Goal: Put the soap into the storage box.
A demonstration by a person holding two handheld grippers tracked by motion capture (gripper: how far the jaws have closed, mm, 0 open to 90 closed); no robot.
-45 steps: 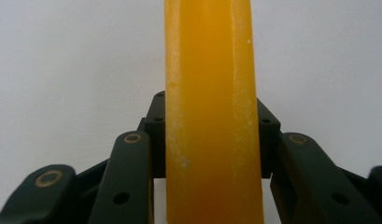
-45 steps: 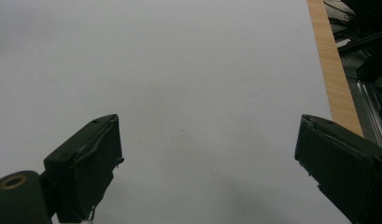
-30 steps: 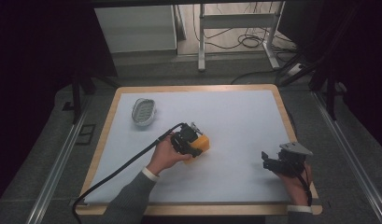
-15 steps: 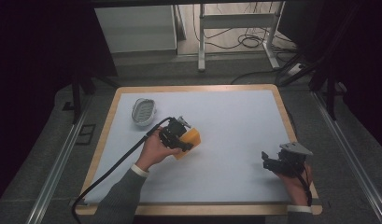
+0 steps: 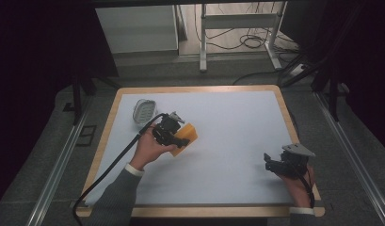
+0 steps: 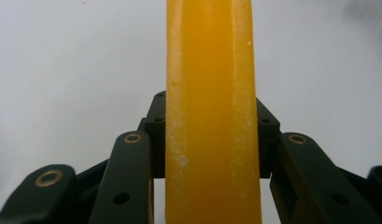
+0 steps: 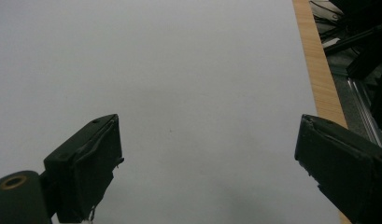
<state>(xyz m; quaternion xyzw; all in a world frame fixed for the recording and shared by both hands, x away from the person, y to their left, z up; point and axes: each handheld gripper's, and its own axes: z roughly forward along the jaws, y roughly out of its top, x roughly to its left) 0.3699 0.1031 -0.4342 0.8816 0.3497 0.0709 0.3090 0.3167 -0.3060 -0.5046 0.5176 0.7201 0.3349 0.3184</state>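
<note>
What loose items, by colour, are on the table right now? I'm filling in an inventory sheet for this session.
Orange-yellow: 1, the block clamped in the left gripper
Pale grey: 1, the small dish near the table's far left corner
Total: 2
The right gripper holds nothing.

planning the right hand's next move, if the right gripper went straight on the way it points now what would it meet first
Nothing, as far as the right gripper view shows. The right gripper is open, and ahead of it lies bare white table surface, with the wooden edge off to one side. It looks angled down, so it would likely meet the table itself.
</note>
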